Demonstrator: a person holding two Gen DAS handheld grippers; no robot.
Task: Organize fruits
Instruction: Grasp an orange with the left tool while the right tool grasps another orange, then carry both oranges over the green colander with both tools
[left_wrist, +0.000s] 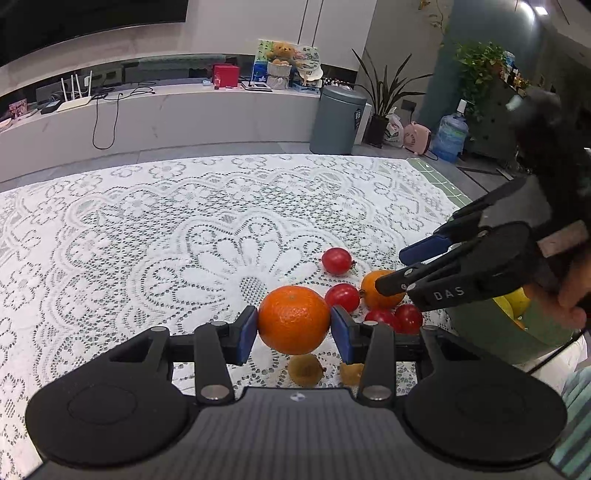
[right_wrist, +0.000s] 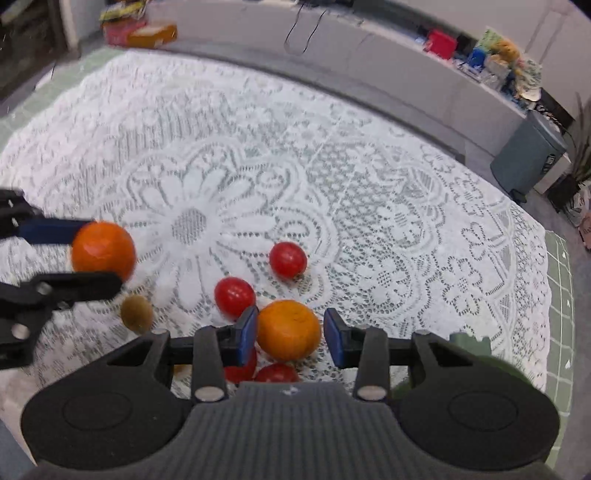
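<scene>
Over the lace-covered bench (left_wrist: 147, 221), left tongs (left_wrist: 293, 325) grip an orange (left_wrist: 293, 319); right tongs (right_wrist: 290, 330) straddle another orange (right_wrist: 289, 329) unclamped, needing centring before squeezing.

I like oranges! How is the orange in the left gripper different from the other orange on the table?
The left gripper squeezes the big orange in the air; the right gripper's pads only flank the small orange, which lies on the tablecloth. The big orange is deeper orange; the small orange paler. Both are round.
</scene>
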